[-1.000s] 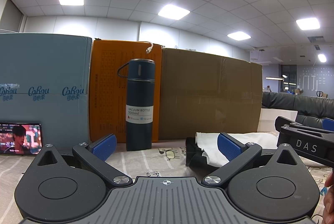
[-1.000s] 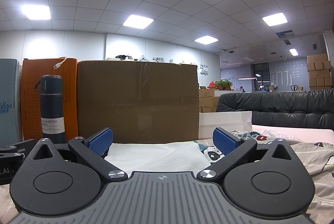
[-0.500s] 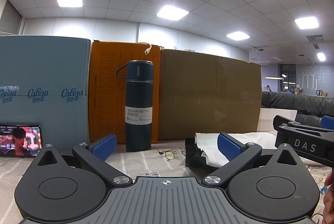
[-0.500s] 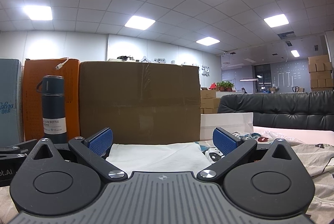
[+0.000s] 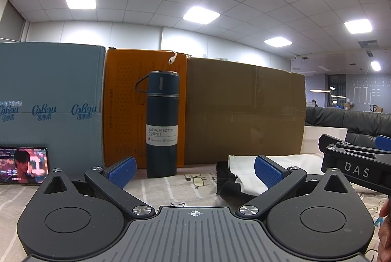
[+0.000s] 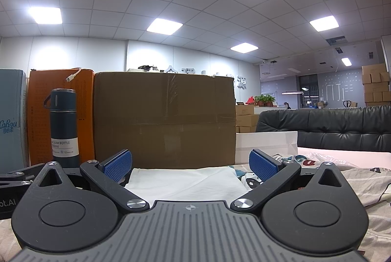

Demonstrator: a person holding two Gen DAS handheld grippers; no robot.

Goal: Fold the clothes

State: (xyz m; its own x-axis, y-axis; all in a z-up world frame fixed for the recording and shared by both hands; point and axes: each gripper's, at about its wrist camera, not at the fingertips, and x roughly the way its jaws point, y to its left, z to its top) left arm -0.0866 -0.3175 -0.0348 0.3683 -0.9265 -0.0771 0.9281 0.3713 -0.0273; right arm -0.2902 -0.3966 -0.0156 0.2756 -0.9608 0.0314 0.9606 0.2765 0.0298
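A white folded garment lies on the patterned cloth straight ahead of my right gripper, which is open and empty. In the left wrist view the same white garment rests on a black garment to the right. My left gripper is open and empty, low over the table. The right gripper's black body marked DAS shows at the right edge of the left wrist view.
A dark blue vacuum bottle stands against an orange box. A brown carton and a grey-blue box line the back. A phone playing video leans at the left. A white box and black sofa lie to the right.
Both views have tilted very slightly downward; the boxes and bottle sit a little higher in frame. Both grippers stay open and nothing was grasped.
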